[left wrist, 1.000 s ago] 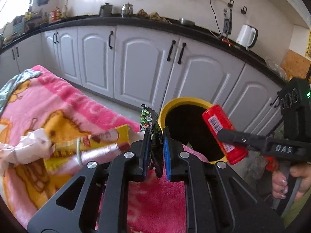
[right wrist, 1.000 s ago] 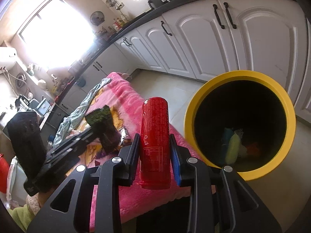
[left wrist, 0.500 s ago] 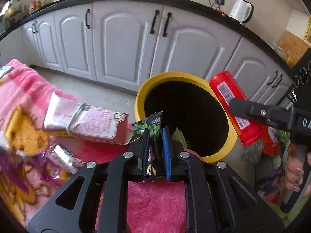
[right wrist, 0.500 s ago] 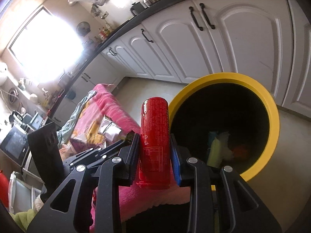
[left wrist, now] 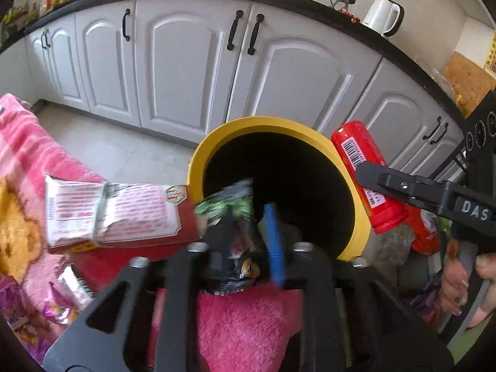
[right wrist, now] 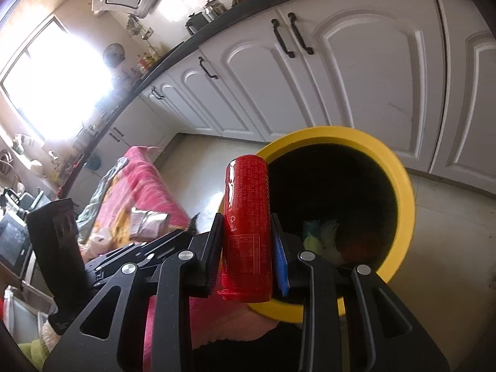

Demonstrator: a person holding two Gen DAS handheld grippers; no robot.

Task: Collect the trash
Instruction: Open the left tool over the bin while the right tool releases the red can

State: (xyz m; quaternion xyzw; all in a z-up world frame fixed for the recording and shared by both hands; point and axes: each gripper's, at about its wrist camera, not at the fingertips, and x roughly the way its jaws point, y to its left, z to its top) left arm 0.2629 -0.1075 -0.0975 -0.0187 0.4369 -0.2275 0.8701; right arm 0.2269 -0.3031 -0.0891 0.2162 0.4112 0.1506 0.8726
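Observation:
A yellow trash bin (left wrist: 217, 142) with a dark inside stands on the floor before white cabinets; it also shows in the right wrist view (right wrist: 400, 179). My left gripper (left wrist: 248, 232) sits at the bin's near rim with a dark green snack wrapper (left wrist: 231, 210) between its jaws, which stand wider apart; the image is blurred. My right gripper (right wrist: 248, 248) is shut on a red can (right wrist: 248, 217) at the bin's rim. The can shows in the left wrist view (left wrist: 365, 173) at the bin's right edge.
A pink blanket (left wrist: 21, 155) covers the surface at left, with a red and white carton (left wrist: 114, 214) and foil wrappers (left wrist: 68, 291) on it. Some trash (right wrist: 319, 235) lies in the bin's bottom. Cabinet doors (left wrist: 186, 62) stand behind.
Both grippers have moved closer to the bin's opening. The left jaws have spread apart around the wrapper. The right gripper still holds the can.

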